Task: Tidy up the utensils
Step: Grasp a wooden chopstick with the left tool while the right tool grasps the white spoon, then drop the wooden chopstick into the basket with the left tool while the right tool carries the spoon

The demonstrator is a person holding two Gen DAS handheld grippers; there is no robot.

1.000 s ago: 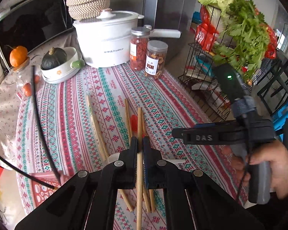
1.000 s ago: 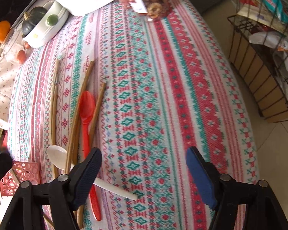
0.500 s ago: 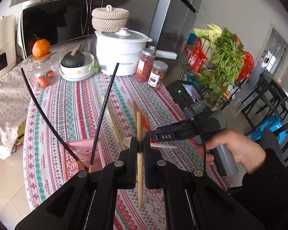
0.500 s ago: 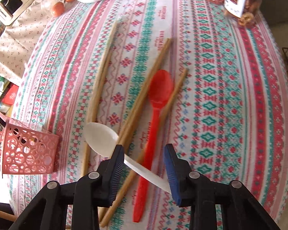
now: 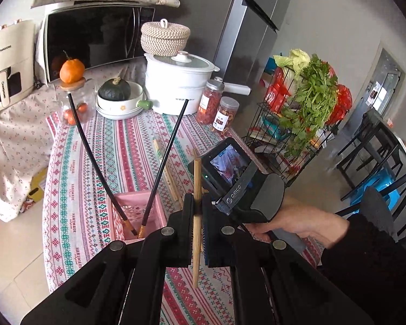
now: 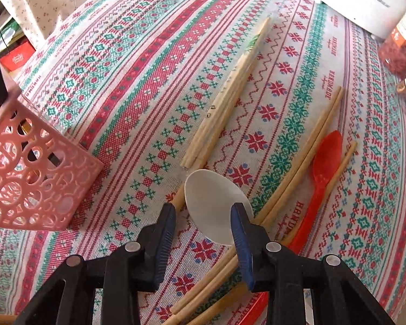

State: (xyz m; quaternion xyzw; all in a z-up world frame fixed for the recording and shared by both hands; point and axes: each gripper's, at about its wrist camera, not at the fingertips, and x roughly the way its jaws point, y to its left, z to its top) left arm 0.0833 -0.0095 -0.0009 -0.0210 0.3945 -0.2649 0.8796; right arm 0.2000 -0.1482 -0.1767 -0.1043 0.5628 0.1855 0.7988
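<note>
The left gripper point(image 5: 198, 230) is clamping a thin wooden chopstick point(image 5: 196, 189) upright near its middle, just beside a pink perforated plastic basket point(image 5: 138, 203) holding two black chopsticks point(image 5: 94, 162). The right gripper point(image 6: 203, 233) is hovering part open, holding nothing, its jaws straddling a smooth white plastic spoon point(image 6: 211, 197) lying over bamboo chopsticks point(image 6: 297, 168) on the woven tablecloth point(image 6: 138, 54). The spoon looks light, stiff and slippery; its narrow handle probably offers the surest hold.
</note>
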